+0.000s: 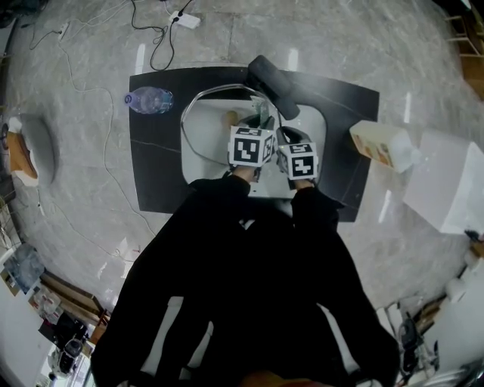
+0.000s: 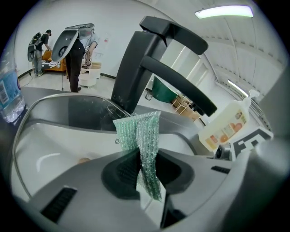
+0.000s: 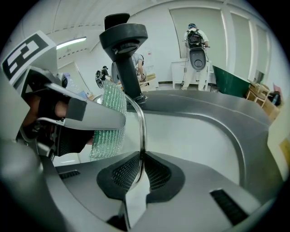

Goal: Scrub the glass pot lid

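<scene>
Clear steel-rim lid (image 3: pixel 142 122) in R tool (image 3: pixel 141 156), green pad (image 2: pixel 141 129) in L tool (image 2: pixel 141 156)

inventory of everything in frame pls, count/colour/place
glass pot lid: 1, clear with metal rim, upright in the sink, clamped at the rim by the right claw
scrub cloth: 1, green, clamped in the left claw
sink: 1, white, set in the counter
faucet: 1, black, behind the sink
counter: 1, dark slab
water bottle: 1, clear, on the counter left of the sink
soap bottle: 1, cream and orange, at the counter's right edge
box: 1, white, far right
power strip: 1, white, top, with cables
left claw: 1, grey, shut
right claw: 1, grey, shut
jacket: 1, black, on the person
</scene>
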The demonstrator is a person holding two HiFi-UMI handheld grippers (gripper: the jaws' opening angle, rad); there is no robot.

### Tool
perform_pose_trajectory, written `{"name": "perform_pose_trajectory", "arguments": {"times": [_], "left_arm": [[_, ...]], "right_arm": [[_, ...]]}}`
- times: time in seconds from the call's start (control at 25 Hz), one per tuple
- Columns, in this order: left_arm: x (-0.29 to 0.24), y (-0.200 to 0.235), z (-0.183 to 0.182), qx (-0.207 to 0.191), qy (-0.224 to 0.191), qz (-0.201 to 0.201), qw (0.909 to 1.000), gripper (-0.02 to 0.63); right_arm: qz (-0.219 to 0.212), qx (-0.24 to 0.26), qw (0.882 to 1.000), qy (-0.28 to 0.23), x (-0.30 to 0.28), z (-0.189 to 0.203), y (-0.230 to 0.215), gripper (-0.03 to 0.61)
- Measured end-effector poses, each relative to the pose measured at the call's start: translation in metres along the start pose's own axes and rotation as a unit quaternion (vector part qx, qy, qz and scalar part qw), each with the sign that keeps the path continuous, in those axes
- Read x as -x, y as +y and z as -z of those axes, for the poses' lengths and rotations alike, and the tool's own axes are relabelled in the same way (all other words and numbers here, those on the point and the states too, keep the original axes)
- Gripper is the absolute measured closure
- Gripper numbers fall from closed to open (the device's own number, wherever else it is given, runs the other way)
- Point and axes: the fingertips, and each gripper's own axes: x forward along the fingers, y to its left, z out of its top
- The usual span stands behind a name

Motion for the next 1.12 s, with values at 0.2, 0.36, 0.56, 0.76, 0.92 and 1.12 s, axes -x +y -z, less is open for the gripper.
{"name": "perform_pose_trajectory", "arguments": {"times": [0.2,0.36,0.56,0.76,0.92,1.12], "left_arm": [[0.021,0.012,0.005,0.003,-0.016,-0.019,0.9997,0.538],[0.050,0.035,0.005,0.016,-0.037,-0.046,0.9981,0.540],[0.093,0.075,0.016,0.017,-0.052,-0.106,0.9929,0.540],[0.123,0.116,0.039,0.040,-0.045,-0.167,0.9841,0.540],[0.139,0.139,0.053,0.057,-0.036,-0.212,0.9749,0.540],[0.136,0.163,0.072,0.069,-0.002,-0.248,0.9661,0.540]], "right_arm": [[-0.001,-0.001,1.000,0.004,-0.001,0.000,0.000,0.543],[0.004,0.010,1.000,-0.001,-0.006,0.002,-0.005,0.543],[0.007,0.013,1.000,0.002,-0.008,0.005,-0.007,0.543],[0.008,0.008,1.000,0.004,-0.007,0.006,-0.008,0.543],[0.018,0.013,1.000,0.005,-0.006,0.005,-0.012,0.543],[0.015,0.008,1.000,0.004,-0.008,0.006,-0.011,0.543]]}}
